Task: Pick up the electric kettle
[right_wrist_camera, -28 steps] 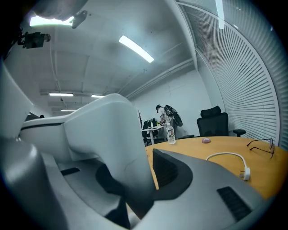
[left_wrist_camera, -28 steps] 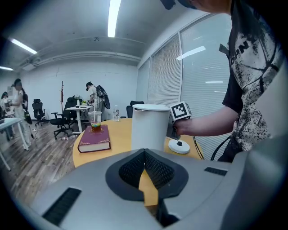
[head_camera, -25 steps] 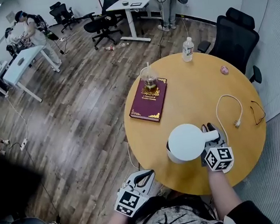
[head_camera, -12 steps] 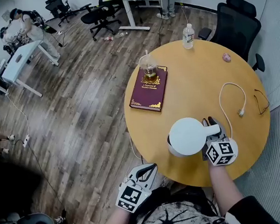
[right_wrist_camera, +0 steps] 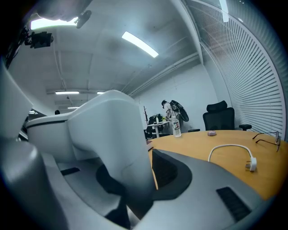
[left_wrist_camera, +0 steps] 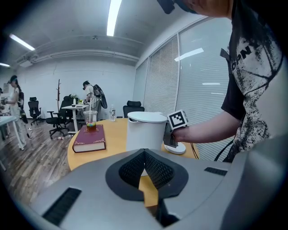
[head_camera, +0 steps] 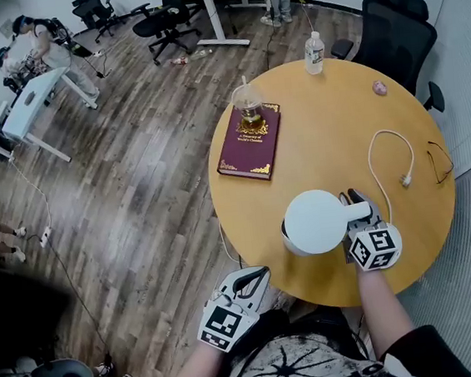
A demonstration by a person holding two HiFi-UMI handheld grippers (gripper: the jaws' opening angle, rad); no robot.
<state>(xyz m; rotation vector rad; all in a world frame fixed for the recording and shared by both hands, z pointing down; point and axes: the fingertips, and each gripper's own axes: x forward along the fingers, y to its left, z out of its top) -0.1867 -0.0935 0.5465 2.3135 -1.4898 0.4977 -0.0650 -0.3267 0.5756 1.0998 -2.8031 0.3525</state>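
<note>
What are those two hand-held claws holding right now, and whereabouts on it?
The right gripper appears to grip the electric kettle by its handle, between its jaws. The left gripper is shut, holding nothing.

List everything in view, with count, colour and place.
table: one, tan, round, centre right.
electric kettle: one, white, table's near side.
book: one, maroon, table's left.
cup: one, clear, on the book.
bottle: one, clear, table's far edge.
cable: one, white, right of the kettle.
glasses: one pair, dark, table's right edge.
small object: one, pink, table's far right.
chairs: at least three, black, behind the table and by the desks.
desks: two, white, far left and top.
people: at least two, colours unclear, by the desks.
left gripper: one, grey, shut and empty, off the table's near edge.
right gripper: one, grey, closed on the kettle's handle.
</note>
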